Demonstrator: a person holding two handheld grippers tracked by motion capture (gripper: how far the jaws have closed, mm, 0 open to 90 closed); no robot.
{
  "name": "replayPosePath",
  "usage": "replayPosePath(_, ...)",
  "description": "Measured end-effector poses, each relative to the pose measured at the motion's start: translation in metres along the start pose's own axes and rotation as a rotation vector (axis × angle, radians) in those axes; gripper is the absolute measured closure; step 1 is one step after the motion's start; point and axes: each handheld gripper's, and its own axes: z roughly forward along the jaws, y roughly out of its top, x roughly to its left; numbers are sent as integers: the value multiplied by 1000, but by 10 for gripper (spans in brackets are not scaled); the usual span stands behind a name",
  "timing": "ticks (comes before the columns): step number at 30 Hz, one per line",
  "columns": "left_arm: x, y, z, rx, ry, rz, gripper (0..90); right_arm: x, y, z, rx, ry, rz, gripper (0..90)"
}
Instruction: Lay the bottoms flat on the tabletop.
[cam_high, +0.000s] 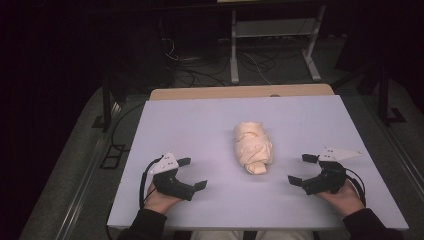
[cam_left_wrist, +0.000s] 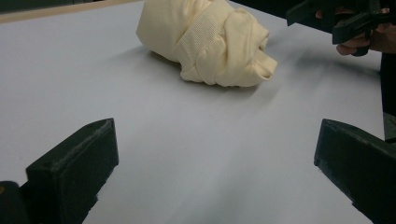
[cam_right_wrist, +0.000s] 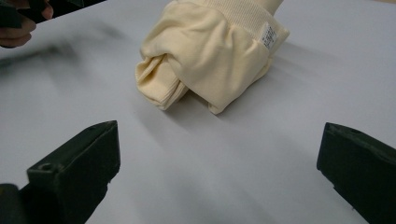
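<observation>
Resting low in the frame, the left gripper (cam_high: 192, 173) and right gripper (cam_high: 299, 170) both have jaws wide apart, empty. Between them, slightly farther up at centre, the cream cloth bundle (cam_high: 253, 146) lies on the white table (cam_high: 200, 125).

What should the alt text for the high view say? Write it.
A cream cloth bundle lies rolled up in the middle of a white table. A person's hands hold the left gripper and the right gripper on either side of it, both open and clear of the cloth.
</observation>
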Motion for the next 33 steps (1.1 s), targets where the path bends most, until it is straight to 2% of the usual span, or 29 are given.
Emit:
replayPosePath(13,-2,1,0,0,-6,4,0,0,0,-3,-4,-15,-9,0)
replayPosePath(17,-3,0,1,4,-4,7,0,-1,-1,-3,11,-22,-1,0)
replayPosePath(21,-5,1,3,20,3,24,0,0,0,-4,2,-29,-5,0)
replayPosePath(26,-5,0,6,50,0,28,0,0,1,-5,19,-30,-19,0)
replayPosePath(33,-4,3,2,51,13,37,0,0,6,-10,17,-26,-23,0)
